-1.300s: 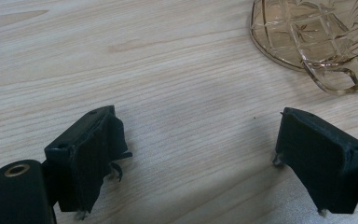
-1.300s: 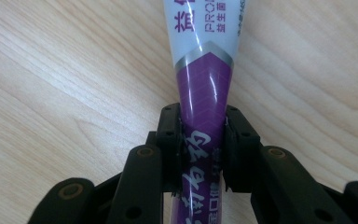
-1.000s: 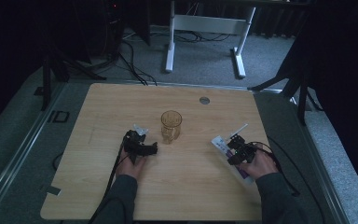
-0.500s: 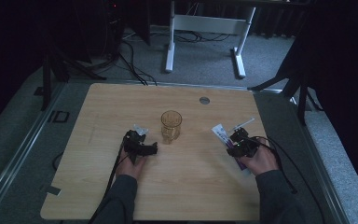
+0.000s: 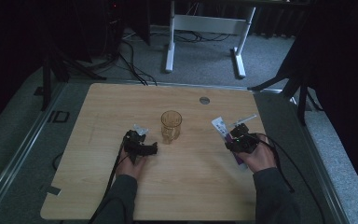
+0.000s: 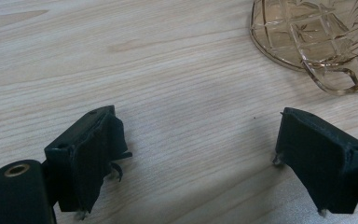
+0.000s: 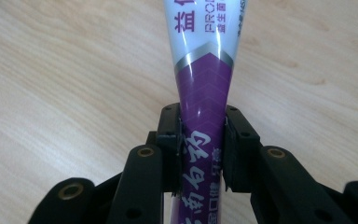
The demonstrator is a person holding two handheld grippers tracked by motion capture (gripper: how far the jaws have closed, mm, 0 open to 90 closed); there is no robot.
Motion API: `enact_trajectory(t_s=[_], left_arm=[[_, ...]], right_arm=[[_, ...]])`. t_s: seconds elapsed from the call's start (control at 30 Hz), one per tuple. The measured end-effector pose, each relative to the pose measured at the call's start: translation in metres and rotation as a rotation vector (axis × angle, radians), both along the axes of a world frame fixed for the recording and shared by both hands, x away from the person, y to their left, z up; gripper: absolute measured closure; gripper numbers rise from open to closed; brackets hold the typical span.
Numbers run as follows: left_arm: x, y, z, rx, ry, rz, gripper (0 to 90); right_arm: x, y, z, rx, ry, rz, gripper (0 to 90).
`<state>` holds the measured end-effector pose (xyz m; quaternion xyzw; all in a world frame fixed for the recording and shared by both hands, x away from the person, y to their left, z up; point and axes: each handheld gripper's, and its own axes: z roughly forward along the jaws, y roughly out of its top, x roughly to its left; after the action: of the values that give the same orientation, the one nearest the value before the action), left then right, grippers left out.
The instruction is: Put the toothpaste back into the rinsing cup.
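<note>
Gripping a purple-and-white tube [image 7: 204, 116] between both jaws, the right tongs [image 5: 239, 140] rest low over the right side of the wooden desk [image 5: 121, 102], held in the person's right hand [image 5: 256, 156]. In the right gripper view the jaws press on the tube's purple section, and its white end, printed with lettering, runs away from the camera across the wood grain. From the high view the tube [image 5: 220, 126] lies on the desk with its white end pointing toward the far edge. The left tongs [image 5: 142, 145], in the left hand [image 5: 131, 163], sit released near the desk's middle; in the left gripper view the jaws stand wide apart over bare wood, holding nothing. Just beyond and to their right stands an amber cut-glass mug [image 5: 170, 126], upright, its handle [image 6: 349, 79] turned toward the tongs. A thin white stick-like item [image 5: 245, 120] lies just past the tube. Farther back, a small round grommet [image 5: 204, 100] is set in the desk, and a white frame's legs [image 5: 170, 44] stand on grey carpet.
</note>
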<state>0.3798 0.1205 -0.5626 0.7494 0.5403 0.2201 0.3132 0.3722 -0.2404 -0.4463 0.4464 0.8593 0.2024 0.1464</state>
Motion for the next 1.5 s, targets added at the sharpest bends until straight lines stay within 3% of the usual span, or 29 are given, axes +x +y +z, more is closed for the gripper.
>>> enact_trajectory(t_s=[0.2,1.0,1.5], left_arm=[[0.000,0.000,0.000,-0.001,0.000,0.000,12.9],[0.000,0.000,0.000,0.000,-0.003,0.001,12.9],[0.000,0.000,0.000,-0.001,0.000,0.000,12.9]], right_arm=[[0.002,0.002,0.003,0.028,-0.044,-0.004,72.1],[0.015,0.007,0.013,0.109,-0.135,-0.043,72.1],[0.022,0.010,0.024,0.152,-0.205,-0.032,72.0]])
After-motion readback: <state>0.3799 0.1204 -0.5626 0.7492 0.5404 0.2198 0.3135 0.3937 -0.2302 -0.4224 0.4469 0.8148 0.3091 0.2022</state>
